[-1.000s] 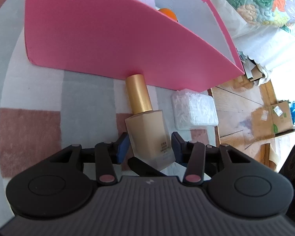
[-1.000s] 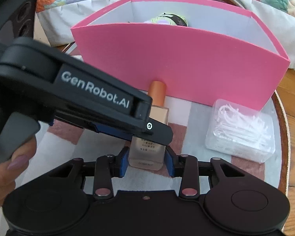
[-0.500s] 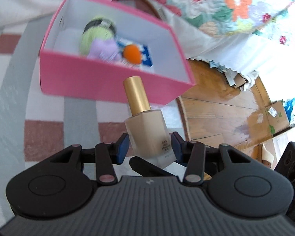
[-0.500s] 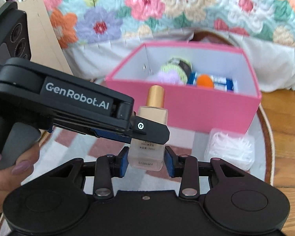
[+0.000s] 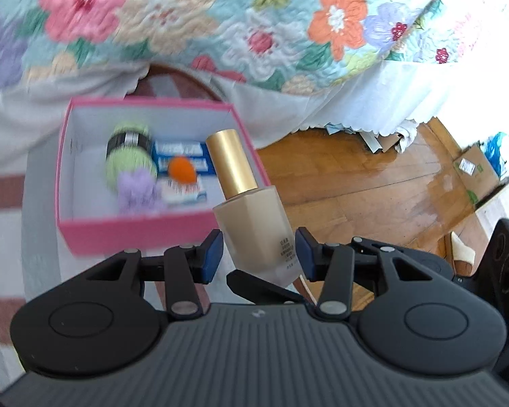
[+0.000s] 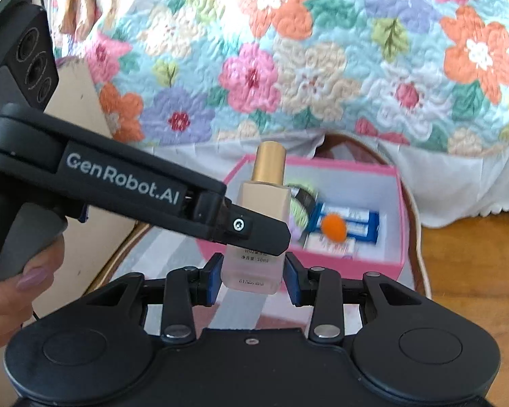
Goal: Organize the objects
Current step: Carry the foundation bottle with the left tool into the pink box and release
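A beige foundation bottle [image 5: 254, 224] with a gold cap is held in the air by both grippers. My left gripper [image 5: 258, 252] is shut on its body, and it shows from the side in the right wrist view [image 6: 254, 234]. My right gripper [image 6: 252, 279] is shut on the bottle's base [image 6: 254, 271]. Beyond the bottle stands an open pink box [image 5: 95, 234] holding a green yarn ball [image 5: 129, 156], a purple fluffy thing [image 5: 137, 193], an orange ball [image 5: 182, 169] and blue-white packets [image 5: 180, 151]. The box also shows in the right wrist view [image 6: 395, 224].
A flowered quilt [image 6: 322, 68] hangs behind the box. A wooden floor [image 5: 373, 186] with cardboard boxes [image 5: 471, 173] lies to the right. The box sits on a checked cloth [image 5: 13, 237] on a round table. A cardboard sheet [image 6: 85, 156] stands at the left.
Both grippers have lifted the bottle from the cloth in front of the box to well above it. The box's inside has come into view and the clear swab box has dropped out of view.
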The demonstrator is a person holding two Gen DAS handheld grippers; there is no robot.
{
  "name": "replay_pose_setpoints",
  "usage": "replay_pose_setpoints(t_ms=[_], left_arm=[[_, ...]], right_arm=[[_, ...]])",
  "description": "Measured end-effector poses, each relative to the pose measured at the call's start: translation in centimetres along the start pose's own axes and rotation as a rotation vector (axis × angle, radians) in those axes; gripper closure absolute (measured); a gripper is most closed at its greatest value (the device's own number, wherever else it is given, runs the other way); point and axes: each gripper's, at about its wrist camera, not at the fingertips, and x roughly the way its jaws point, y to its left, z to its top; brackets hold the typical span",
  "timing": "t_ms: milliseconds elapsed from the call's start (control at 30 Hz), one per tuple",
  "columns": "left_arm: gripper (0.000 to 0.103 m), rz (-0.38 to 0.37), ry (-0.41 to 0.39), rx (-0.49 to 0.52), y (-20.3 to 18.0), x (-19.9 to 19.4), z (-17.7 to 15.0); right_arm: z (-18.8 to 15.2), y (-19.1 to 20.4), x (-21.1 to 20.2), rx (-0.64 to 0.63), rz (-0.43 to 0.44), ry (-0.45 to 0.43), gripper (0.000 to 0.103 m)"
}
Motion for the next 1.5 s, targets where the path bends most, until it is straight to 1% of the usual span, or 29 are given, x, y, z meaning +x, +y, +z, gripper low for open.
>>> replay_pose_setpoints(t_ms=[100,200,300,433,533,633,733,800,900,967,1033,1067,1167,1200,1233,1267,1300,1367,1400,1500], left_arm=[[0.058,0.011,-0.002,0.030,-0.3,0.4,2.5],[0.058,0.041,0.003,0.038,0.0,1.6,5.0],[0.058,0.075,0.019,0.039,0.9,3.6,7.0],[0.058,0.102,0.056,-0.007,3.5,7.5,8.7],[0.058,0.105,0.085,-0.065,5.9,10.8,9.0],[0.059,0.116,0.111,-0.102,7.9,13.4,8.6],[0.059,0.153,0.161,-0.086,9.0,15.7,8.1],[0.059,0.173,0.190,-0.046,9.3,16.8,7.8],[0.060,0.179,0.218,-0.047,10.0,18.2,7.5],[0.062,0.174,0.208,-0.044,10.3,18.9,7.4],[0.066,0.184,0.191,-0.002,10.3,19.5,7.3],[0.066,0.195,0.185,0.003,10.3,19.8,7.3],[0.066,0.194,0.167,-0.017,10.4,19.8,7.2],[0.066,0.189,0.160,-0.028,10.5,19.6,7.0],[0.066,0.185,0.154,-0.037,10.4,19.3,6.8],[0.066,0.187,0.147,-0.043,10.4,18.9,6.7],[0.066,0.186,0.142,-0.048,10.3,18.6,6.6],[0.066,0.176,0.133,-0.069,10.1,17.4,6.4],[0.066,0.168,0.128,-0.079,10.0,16.7,6.3],[0.065,0.152,0.103,-0.084,9.2,14.4,6.1]], right_arm=[[1.8,-0.8,0.0,0.001,-0.004,-0.019,0.060],[3.4,-1.6,1.5,-0.005,-0.006,-0.024,0.060],[5.0,-2.7,4.0,0.010,0.004,0.002,0.061],[6.1,-4.7,8.4,0.055,0.028,0.061,0.061],[6.0,-6.5,11.9,0.104,0.051,0.115,0.061],[5.1,-7.8,15.1,0.149,0.068,0.162,0.061],[4.0,-7.9,17.7,0.155,0.066,0.206,0.061],[3.3,-7.9,19.2,0.164,0.064,0.233,0.061],[2.7,-8.1,20.7,0.173,0.054,0.258,0.061],[2.5,-8.3,21.1,0.179,0.035,0.265,0.061],[2.4,-8.5,21.8,0.184,0.010,0.278,0.061],[2.3,-8.7,22.2,0.184,0.002,0.281,0.061],[2.3,-9.1,23.1,0.185,-0.011,0.285,0.060],[2.3,-8.9,23.0,0.173,-0.015,0.278,0.058],[2.3,-8.7,22.7,0.151,-0.024,0.266,0.054],[2.3,-8.4,22.3,0.123,-0.039,0.254,0.047],[2.3,-7.9,21.6,0.083,-0.065,0.238,0.045],[2.2,-7.3,20.3,0.022,-0.091,0.223,0.045],[2.2,-7.2,19.6,0.009,-0.090,0.214,0.045],[2.1,-7.2,16.6,0.017,-0.067,0.189,0.044]])
